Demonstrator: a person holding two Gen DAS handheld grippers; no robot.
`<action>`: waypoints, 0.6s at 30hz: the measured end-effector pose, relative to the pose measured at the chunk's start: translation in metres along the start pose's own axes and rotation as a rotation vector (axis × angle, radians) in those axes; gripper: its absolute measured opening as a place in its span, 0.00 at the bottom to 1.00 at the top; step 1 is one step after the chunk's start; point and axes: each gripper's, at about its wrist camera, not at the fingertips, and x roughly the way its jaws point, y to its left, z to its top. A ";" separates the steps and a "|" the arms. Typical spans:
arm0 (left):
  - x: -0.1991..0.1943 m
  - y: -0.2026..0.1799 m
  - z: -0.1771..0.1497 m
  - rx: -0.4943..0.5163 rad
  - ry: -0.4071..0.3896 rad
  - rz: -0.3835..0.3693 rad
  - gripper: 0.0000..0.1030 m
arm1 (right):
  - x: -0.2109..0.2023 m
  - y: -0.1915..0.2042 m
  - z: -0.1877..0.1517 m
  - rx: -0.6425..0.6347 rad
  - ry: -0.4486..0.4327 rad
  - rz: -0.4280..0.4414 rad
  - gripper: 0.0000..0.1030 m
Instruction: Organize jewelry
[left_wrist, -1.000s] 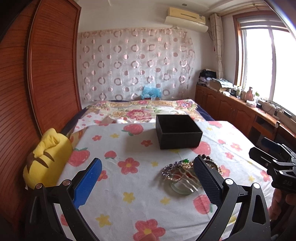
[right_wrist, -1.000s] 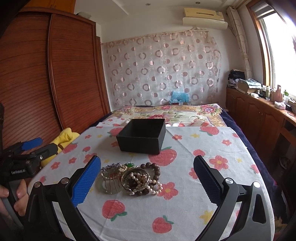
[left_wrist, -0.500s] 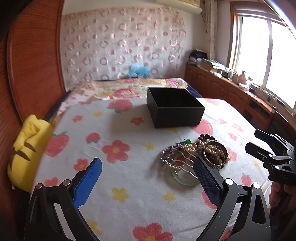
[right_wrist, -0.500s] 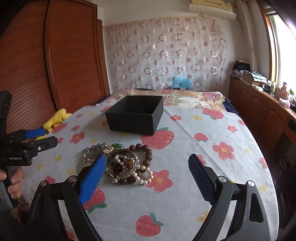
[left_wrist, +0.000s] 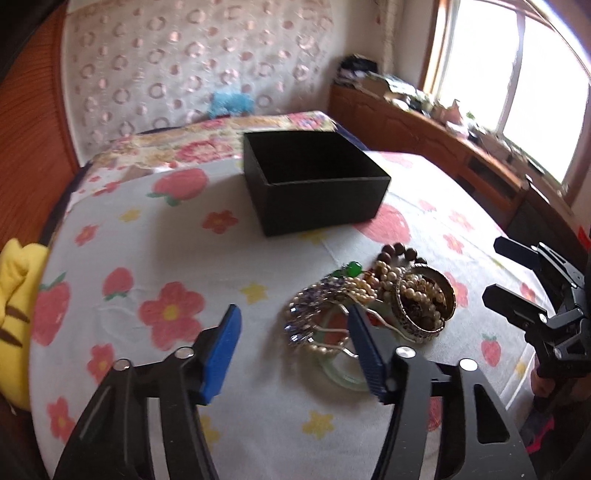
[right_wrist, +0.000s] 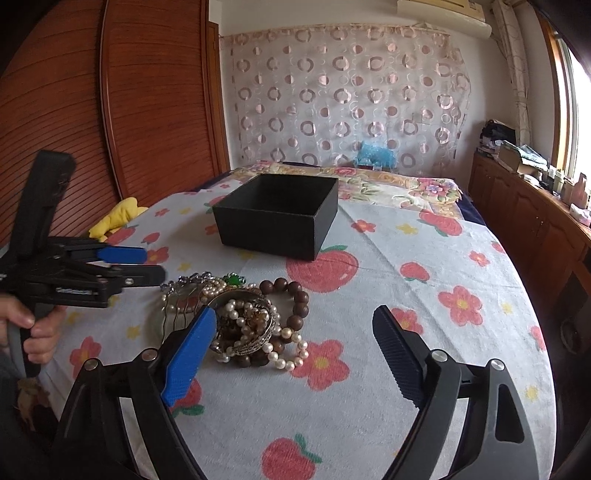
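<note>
Bedroom with a circle-patterned curtain (right_wrist: 347, 96) on the far wall and, in front, a table under a white cloth printed with strawberries and flowers (right_wrist: 424, 314). Left gripper (left_wrist: 295, 347) low over the cloth, fingers spread fairly wide, nothing between them; its right blue pad (left_wrist: 365, 350) overlapping the near edge of the jewelry pile (left_wrist: 369, 306) in its own view, contact impossible to confirm. From the right wrist view, the same left gripper (right_wrist: 142, 265) level beside the pile's left side, gripped by a hand (right_wrist: 35, 332) at the frame's edge. Right gripper (right_wrist: 295, 347) likewise spread wide and empty, with its left blue pad (right_wrist: 188, 358) in front of the pile's near-left side and its dark right finger (right_wrist: 397, 354) well out over bare cloth. Within the pile, all touching or tangled: a metal hair comb (right_wrist: 181, 306) lying over a pale green bangle (left_wrist: 343, 373), a wide metal bangle (right_wrist: 251, 325) with pearls bunched inside it, a brown wooden bead bracelet (right_wrist: 295, 299), a pearl strand (right_wrist: 291, 350), and green beads (right_wrist: 234, 279) at the far side. Beyond the pile, apart from it, an open black box (right_wrist: 280, 218) with a dark, bare-looking interior. Farther out, a yellow plush (left_wrist: 14, 306) at the table's left edge, and a blue plush (right_wrist: 373, 151) on the bed behind the table.
</note>
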 end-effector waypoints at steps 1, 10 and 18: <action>0.005 -0.002 0.002 0.013 0.019 -0.014 0.49 | 0.001 0.001 -0.001 -0.003 0.003 0.000 0.86; 0.026 -0.003 0.016 0.038 0.127 -0.074 0.35 | 0.003 0.006 0.000 -0.032 0.008 0.018 0.86; 0.037 0.003 0.025 0.047 0.174 -0.101 0.31 | 0.010 0.000 0.011 -0.023 0.025 0.058 0.86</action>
